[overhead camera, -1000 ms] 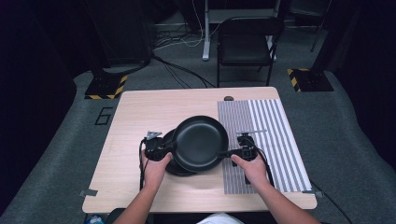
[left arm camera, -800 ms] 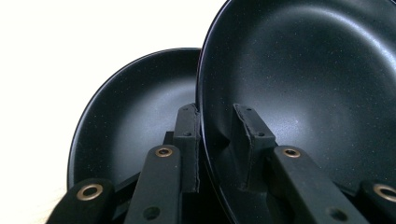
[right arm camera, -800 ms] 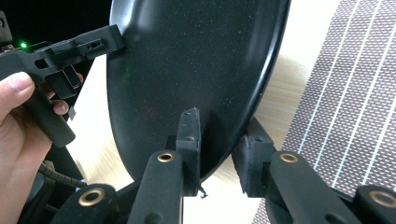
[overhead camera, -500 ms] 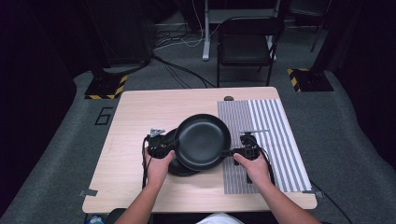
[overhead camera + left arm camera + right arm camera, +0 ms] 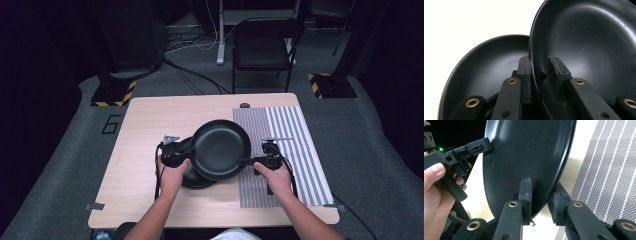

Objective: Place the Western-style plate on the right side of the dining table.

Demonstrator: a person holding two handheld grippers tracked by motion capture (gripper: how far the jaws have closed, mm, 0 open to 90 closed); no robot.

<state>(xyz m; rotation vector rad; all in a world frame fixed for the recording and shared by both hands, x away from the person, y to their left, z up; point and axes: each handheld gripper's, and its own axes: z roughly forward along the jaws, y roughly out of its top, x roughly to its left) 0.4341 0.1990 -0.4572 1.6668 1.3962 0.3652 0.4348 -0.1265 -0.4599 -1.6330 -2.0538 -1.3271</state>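
Observation:
A black frying pan [image 5: 220, 149] hangs tilted over the table's middle, held at opposite rims. My left gripper [image 5: 187, 152] is shut on its left rim, and in the left gripper view the jaws [image 5: 539, 63] pinch the pan [image 5: 586, 45] wall. My right gripper [image 5: 249, 161] is shut on the right rim, one jaw inside and one outside the pan [image 5: 524, 152], as the right gripper view [image 5: 541, 191] shows. A second black pan [image 5: 194, 178] lies on the table under and left of the first, also seen as the lower pan [image 5: 486, 67].
A grey striped mat [image 5: 290, 150] covers the right part of the wooden table [image 5: 145, 130]. A small dark object [image 5: 244, 105] sits at the mat's far edge. A black chair [image 5: 262, 47] stands beyond the table. The other hand's gripper [image 5: 461, 152] appears at the left.
Both grippers and the held pan have shifted a little to the right and away from me; the lower pan has stayed on the table.

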